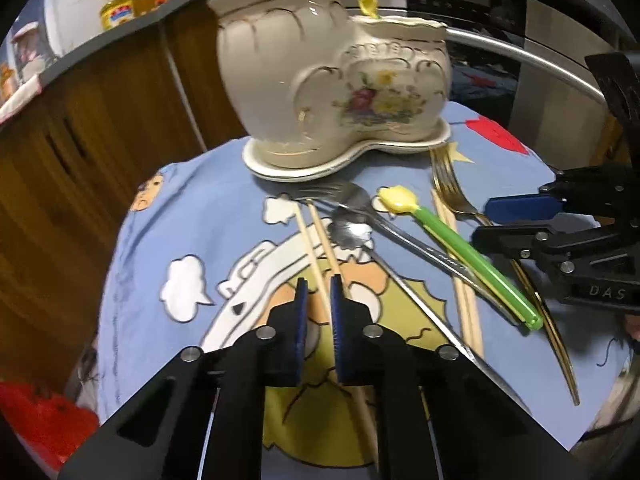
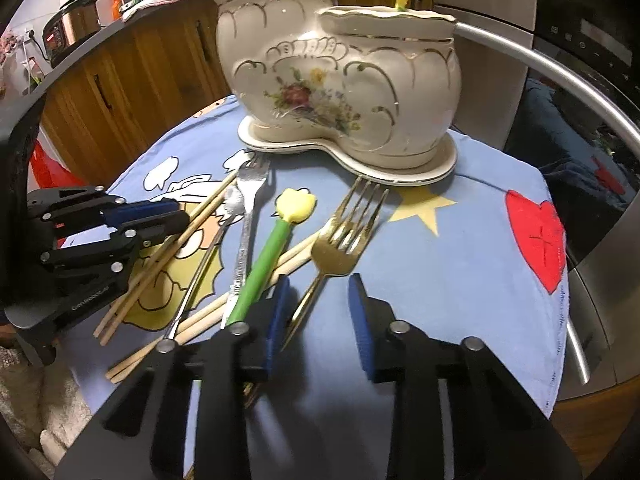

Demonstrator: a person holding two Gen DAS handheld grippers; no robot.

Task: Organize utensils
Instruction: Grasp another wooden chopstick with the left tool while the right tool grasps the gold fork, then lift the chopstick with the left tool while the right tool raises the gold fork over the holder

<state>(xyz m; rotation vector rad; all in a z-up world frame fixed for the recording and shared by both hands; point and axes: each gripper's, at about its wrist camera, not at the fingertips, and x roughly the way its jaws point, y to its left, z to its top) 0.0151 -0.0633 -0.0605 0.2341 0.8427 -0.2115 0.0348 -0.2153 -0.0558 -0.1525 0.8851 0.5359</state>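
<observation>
1. Left wrist view shows the left gripper (image 1: 319, 292) low over the blue cartoon cloth (image 1: 132, 264), at about 6 o'clock from the ceramic holder (image 1: 320, 80). Its blue pads stand very near together, with a pair of chopsticks (image 1: 316, 236) running between them. Whether the pads already press on the sticks, I cannot tell.
2. Right wrist view shows the right gripper (image 2: 318, 304) with its jaws partly apart, one on each side of the handle of the gold fork (image 2: 340, 236). The pads do not touch the handle yet.
3. Other utensils lie loose on the cloth between the two grippers: a silver fork (image 2: 250, 200), a spoon (image 1: 352, 232), a green spoon with a yellow head (image 2: 276, 240) and a second pair of chopsticks (image 2: 192, 320).
4. I judge that the step in hand is the grasp: each gripper takes one utensil.
5. The next move calls for a firm hold, a lift clear of the pile, then a carry toward 12 o'clock and a tilt upright over one opening of the holder.
</observation>
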